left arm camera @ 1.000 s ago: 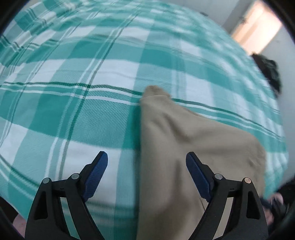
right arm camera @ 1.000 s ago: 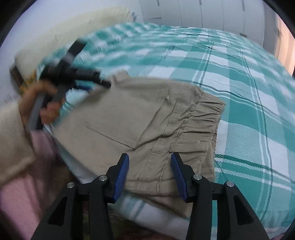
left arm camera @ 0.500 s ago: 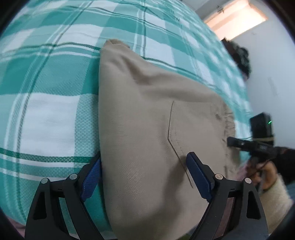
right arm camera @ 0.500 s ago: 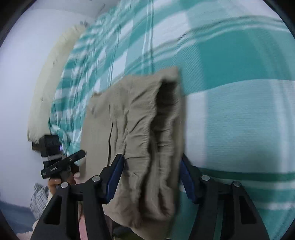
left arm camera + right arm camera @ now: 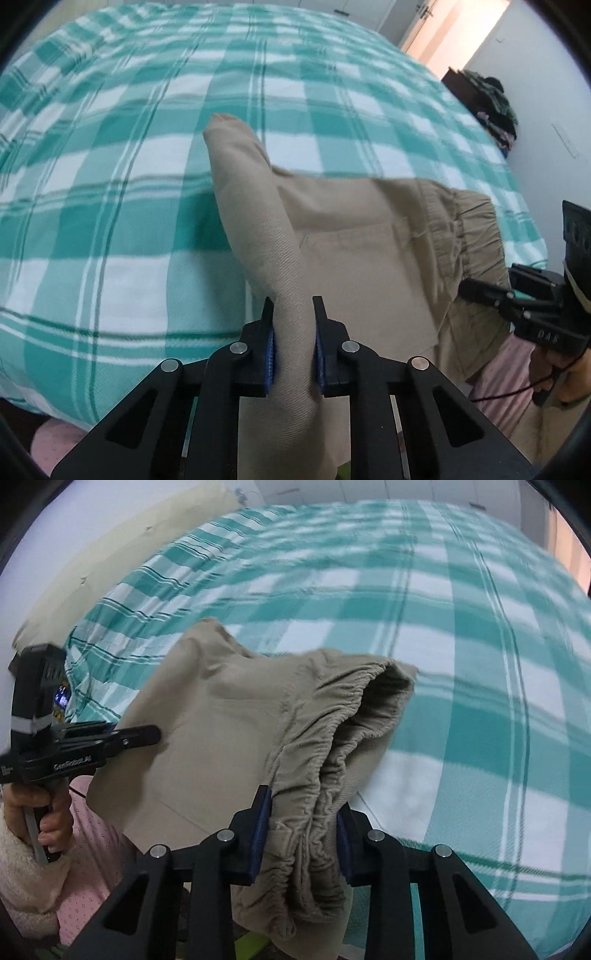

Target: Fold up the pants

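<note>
Much of the khaki pants (image 5: 354, 266) was out of sight: the lower part dropped below both grippers and past the near edge of the bed (image 5: 110, 221), and how many layers lay folded underneath could not be made out. The far bedspread was smeared with blur in both views.

The left gripper (image 5: 293, 332) had its jaws closing, the blue pads pressed on a folded ridge of the pants fabric that ran up and away from it to a blunt corner. To its right the back pocket and gathered waistband (image 5: 332, 738) spread toward the right gripper (image 5: 301, 812), whose jaws were also closing, pads squeezing the bunched elastic band; the waist opening gaped just ahead of it.

Beyond both grippers the teal checked bedspread lay bare and wide. Left of the right gripper, a hand (image 5: 40, 812) with a cream fleece sleeve (image 5: 22, 871) held the other tool's handle, pink cloth (image 5: 96, 849) below it.
</note>
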Demonstrator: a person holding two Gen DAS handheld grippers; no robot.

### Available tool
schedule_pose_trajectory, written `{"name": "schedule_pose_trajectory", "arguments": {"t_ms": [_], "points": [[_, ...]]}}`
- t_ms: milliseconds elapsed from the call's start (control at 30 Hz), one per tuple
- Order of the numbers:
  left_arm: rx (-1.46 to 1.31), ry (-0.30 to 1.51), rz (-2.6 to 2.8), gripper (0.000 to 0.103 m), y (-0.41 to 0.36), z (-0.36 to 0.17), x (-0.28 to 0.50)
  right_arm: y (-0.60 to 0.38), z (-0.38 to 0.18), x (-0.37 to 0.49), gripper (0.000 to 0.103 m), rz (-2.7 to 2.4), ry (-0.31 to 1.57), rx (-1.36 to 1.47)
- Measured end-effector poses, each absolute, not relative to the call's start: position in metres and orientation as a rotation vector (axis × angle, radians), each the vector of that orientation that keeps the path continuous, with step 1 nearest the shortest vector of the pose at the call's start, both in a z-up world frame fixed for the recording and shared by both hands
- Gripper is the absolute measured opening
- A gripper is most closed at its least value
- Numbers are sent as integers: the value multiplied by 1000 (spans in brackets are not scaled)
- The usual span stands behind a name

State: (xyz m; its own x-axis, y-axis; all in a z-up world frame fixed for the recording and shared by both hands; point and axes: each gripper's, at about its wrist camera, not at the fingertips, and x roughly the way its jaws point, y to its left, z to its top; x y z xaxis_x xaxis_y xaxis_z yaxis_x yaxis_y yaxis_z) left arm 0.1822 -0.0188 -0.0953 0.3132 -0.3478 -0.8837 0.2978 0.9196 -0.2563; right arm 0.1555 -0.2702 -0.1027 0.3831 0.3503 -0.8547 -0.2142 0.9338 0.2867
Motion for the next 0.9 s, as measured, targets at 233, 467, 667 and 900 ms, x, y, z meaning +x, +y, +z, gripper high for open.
{"name": "schedule_pose_trajectory", "arguments": {"t_ms": [233, 467, 667, 900], "points": [[-43, 1061, -435, 15, -35, -56, 230, -268, -54, 207, 31, 352, 1007, 81], [-15, 1007, -391, 16, -65, -69, 297, -297, -52, 285, 31, 300, 959, 84], [111, 1075, -210, 41, -81, -140, 331, -328, -120, 322, 41, 165, 1114, 145], [229, 871, -123, 98, -56, -98, 266, -374, -104, 277, 87, -5, 1029, 197]]}}
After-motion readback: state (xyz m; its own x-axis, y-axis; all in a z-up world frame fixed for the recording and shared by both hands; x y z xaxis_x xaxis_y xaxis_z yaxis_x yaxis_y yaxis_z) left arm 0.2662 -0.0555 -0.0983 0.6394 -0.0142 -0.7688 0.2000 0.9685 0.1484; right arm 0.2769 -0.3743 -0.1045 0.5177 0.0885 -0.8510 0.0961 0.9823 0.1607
